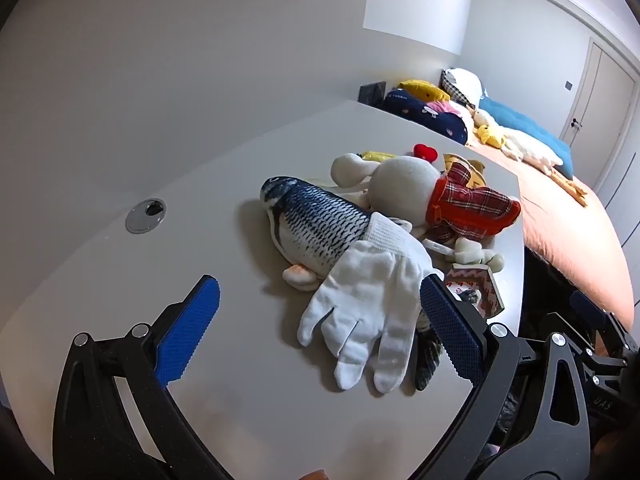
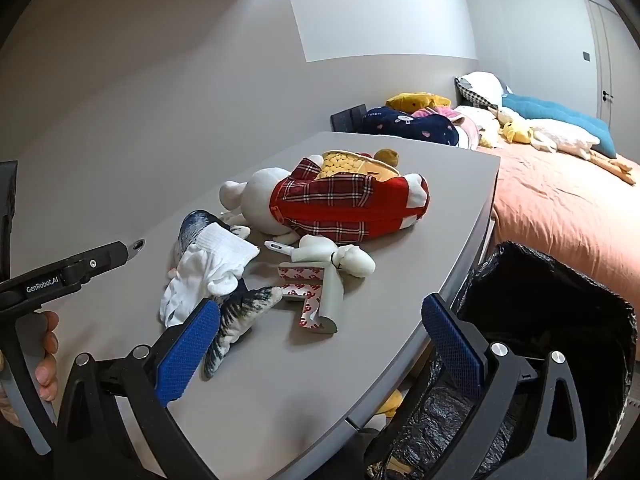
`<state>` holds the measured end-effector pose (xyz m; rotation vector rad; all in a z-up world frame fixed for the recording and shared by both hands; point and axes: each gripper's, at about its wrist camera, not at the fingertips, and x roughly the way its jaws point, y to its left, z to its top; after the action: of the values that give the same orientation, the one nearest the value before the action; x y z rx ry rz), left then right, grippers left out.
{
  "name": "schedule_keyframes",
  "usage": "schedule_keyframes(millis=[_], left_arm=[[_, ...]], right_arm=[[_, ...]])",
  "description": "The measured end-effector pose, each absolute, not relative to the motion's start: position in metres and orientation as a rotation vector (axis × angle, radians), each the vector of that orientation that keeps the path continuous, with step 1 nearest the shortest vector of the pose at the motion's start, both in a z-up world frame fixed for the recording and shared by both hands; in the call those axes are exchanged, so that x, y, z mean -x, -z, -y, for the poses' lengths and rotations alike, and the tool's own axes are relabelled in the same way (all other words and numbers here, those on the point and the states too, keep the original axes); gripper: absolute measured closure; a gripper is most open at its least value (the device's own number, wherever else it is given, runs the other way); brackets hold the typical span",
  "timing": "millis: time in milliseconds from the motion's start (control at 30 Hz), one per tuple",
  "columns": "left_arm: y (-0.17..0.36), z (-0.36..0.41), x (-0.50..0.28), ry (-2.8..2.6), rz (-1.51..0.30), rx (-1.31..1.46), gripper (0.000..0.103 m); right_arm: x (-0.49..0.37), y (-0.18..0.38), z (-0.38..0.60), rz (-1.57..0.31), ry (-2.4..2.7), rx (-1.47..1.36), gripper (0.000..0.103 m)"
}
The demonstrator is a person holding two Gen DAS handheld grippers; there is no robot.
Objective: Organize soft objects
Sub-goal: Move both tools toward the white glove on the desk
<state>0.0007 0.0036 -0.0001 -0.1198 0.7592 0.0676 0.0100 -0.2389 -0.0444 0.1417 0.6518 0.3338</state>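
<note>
The white glove [image 1: 368,300] lay draped over the tail half of the plush fish [image 1: 312,224], its cuff up on the fish's body and its fingers spilling onto the bare table [image 1: 160,280] toward the near edge. The fish stretched from mid-table back toward the near edge, with its tail fin [image 2: 240,320] poking out beyond the glove in the right wrist view. Just behind it, touching or nearly so, the white plush doll in a red plaid shirt [image 1: 460,204] lay on its side toward the far right corner, with small pale soft pieces [image 1: 476,254] and a red-and-white patterned block [image 1: 476,286] beside the right edge.

The left claw [image 1: 320,328] stood wide, empty, with the glove's fingers between its blue pads. The right claw [image 2: 320,340] was likewise spread wide and held nothing, hovering over the table's near right edge, above a black-lined bin [image 2: 560,320] standing just off that edge.

The step in hand looked like taking the glove off the fish. It would go best by pinching the thicker palm or cuff, not the loose fingertips, which could slip. The claw should come down far enough to gather the fabric, yet close above the fish so the plush beneath is not caught and dragged. A straight lift would free it cleanly.
</note>
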Motion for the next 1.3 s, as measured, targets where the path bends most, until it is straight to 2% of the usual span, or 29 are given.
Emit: schedule_keyframes(millis=[1300], left_arm=[[0.007,0.006,-0.003,-0.064,-0.774,0.065,0.006]], right_arm=[[-0.009,0.04,0.25,-0.655,-0.315,-0.168,0.002]])
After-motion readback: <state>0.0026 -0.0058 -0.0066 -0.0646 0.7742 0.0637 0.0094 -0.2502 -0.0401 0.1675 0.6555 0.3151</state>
